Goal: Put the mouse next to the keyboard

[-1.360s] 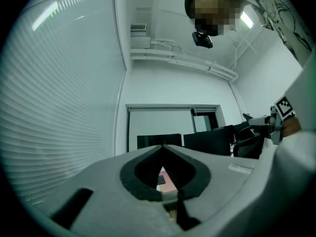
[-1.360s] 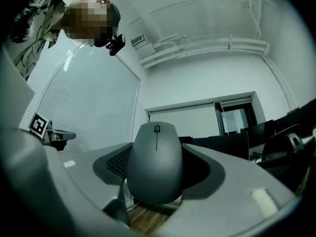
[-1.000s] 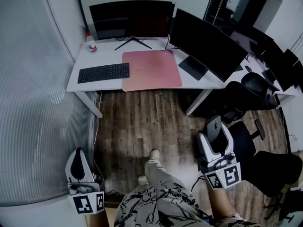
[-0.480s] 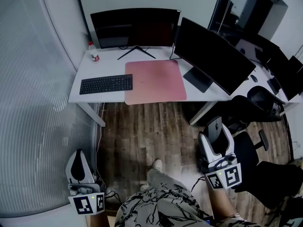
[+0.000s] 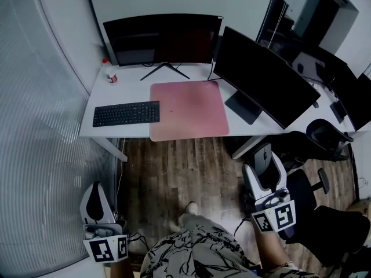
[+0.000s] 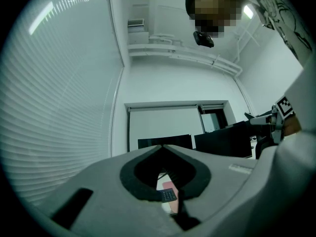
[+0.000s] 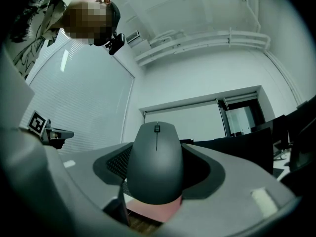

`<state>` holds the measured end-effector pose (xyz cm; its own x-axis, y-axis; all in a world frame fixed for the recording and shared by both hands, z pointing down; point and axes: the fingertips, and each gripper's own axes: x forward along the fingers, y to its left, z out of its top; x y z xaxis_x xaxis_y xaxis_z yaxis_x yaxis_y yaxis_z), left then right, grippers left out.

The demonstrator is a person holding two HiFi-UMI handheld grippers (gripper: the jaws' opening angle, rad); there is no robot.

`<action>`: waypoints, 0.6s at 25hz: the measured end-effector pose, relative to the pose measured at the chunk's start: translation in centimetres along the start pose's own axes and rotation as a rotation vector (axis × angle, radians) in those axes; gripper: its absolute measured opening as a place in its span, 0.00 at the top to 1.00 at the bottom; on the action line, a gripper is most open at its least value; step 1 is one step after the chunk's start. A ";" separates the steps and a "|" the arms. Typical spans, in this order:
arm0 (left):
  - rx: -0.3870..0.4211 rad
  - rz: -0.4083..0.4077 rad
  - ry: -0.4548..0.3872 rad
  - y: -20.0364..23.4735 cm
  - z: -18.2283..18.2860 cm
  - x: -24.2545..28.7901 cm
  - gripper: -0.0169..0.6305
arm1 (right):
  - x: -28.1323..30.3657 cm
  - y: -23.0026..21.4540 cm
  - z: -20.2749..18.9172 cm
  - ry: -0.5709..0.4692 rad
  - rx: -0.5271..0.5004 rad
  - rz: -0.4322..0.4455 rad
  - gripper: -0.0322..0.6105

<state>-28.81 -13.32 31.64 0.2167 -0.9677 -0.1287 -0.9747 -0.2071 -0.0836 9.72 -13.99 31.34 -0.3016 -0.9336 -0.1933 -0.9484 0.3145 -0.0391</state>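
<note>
Mouse (image 7: 155, 164) is clamped in right hand-held gripper (image 5: 262, 148), lower right; left hand-held gripper (image 5: 97, 185) is closed, empty; mouse could be dropped short of upper-left keyboard (image 5: 126, 113) if its smooth shell slips.

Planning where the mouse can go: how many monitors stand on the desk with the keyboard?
2. One monitor stands at the back, behind the pink mat; the other stands at the right end. More may be hidden further right.

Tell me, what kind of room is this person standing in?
Most likely an office. A white desk carries a keyboard, a pink desk mat and two large monitors, and black swivel chairs stand by more screens to the right.
</note>
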 end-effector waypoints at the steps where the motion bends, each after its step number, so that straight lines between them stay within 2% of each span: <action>1: 0.001 0.002 0.001 -0.1 -0.1 0.7 0.98 | 0.6 -0.5 -0.1 -0.001 0.003 0.001 0.48; 15: 0.006 0.080 0.041 -1.4 -1.5 6.3 0.98 | 7.9 -5.5 -2.2 0.008 0.021 0.063 0.48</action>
<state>-26.18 -19.34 32.46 0.1359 -0.9862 -0.0949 -0.9885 -0.1285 -0.0802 12.29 -23.50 32.15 -0.3615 -0.9132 -0.1881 -0.9253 0.3762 -0.0480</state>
